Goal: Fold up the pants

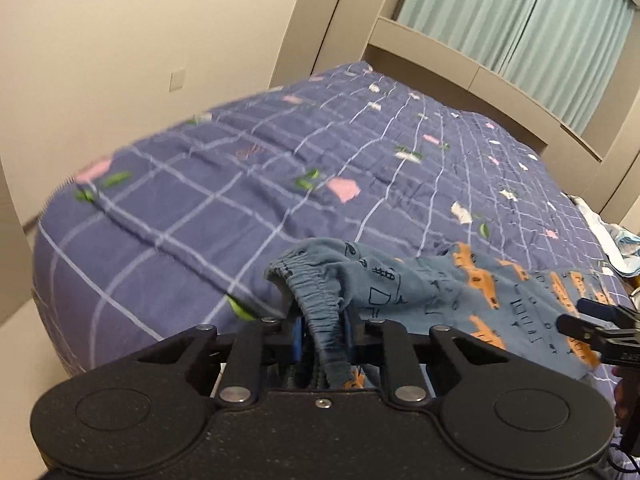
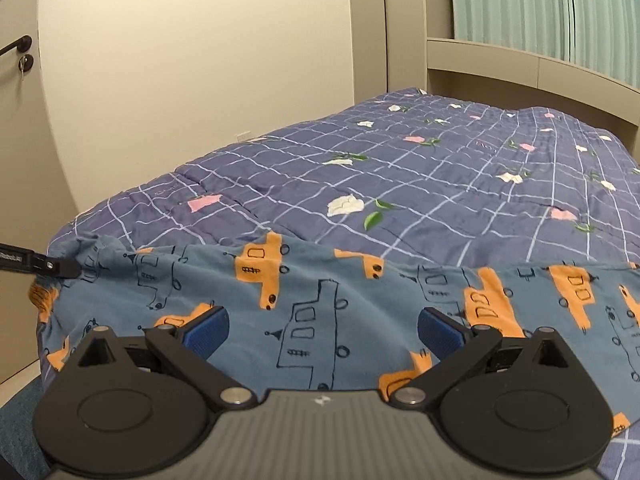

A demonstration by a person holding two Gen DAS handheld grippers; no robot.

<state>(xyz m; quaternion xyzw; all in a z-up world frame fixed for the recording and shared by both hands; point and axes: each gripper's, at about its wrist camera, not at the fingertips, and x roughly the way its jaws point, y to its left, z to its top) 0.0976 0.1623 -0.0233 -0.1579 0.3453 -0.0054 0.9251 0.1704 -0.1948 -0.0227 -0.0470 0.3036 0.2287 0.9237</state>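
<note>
We're pinching the pants (image 1: 400, 292) at the gathered waistband w/ the left gripper (image 1: 322, 332), jaws pressed on it; they're lying on the bed (image 1: 240, 184). Right gripper (image 2: 322, 330) is hovering over the leg, jaws spread. Fabric's soft, light, floppy, so we're judging hems/waistband the best holds.

Both black grippers, left gripper (image 1: 323, 330) and right gripper (image 2: 323, 326), are showing blue ribbed pads (image 2: 206, 330), silver screws (image 2: 236, 395) and round side discs (image 2: 114, 410).

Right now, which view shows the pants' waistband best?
Left wrist view: the gathered waistband sits bunched between the left gripper pads, close up. The right wrist view shows it only at the far left edge, small and partly hidden.
</note>
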